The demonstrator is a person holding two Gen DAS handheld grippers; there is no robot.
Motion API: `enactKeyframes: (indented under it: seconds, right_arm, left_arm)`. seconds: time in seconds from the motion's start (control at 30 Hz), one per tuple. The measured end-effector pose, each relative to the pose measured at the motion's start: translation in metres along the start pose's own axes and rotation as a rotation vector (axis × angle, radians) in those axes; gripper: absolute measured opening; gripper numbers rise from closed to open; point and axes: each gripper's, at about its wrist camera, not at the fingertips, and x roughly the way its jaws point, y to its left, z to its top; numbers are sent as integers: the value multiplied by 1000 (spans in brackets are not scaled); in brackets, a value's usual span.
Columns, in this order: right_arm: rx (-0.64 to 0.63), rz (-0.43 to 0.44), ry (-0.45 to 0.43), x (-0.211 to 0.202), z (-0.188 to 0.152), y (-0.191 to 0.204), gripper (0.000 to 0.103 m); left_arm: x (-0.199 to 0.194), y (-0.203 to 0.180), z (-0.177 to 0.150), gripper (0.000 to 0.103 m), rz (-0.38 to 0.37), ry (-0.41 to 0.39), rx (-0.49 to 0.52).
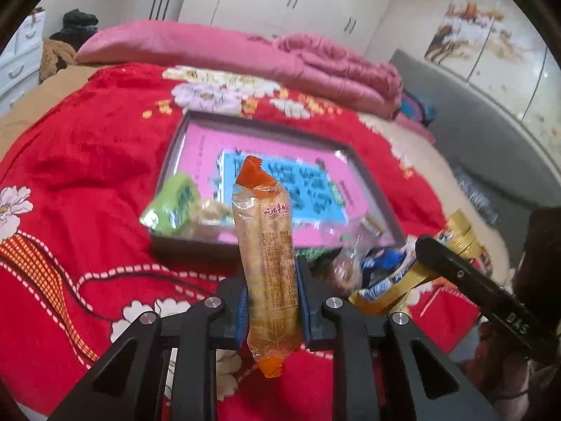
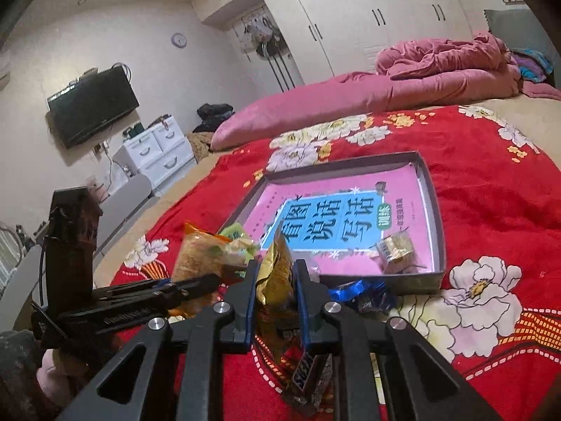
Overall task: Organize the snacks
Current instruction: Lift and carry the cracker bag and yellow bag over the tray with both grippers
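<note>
On the red floral bedspread before the shallow tray, my left gripper pinches an upright orange-ended biscuit pack while my right gripper clamps 1 gold snack packet.

I count two grippers, left gripper and right gripper, each with one packet clamped between its fingers. One shallow box sits on one red blanket, holding one pink book. Inside I see two snacks; outside, one blue wrapper.
</note>
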Motion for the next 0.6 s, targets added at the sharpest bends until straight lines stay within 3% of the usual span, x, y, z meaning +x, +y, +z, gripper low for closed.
enactKeyframes:
  seconds: [0.4,0.6]
  right_arm:
    - [95,-16,-103,-19,21,-31,19]
    - [156,-41,-138,-24,26,-48,19]
  left_arm:
    - [1,25,14,23,5,-49,-95]
    - [6,21,20,23,21,-72,-72]
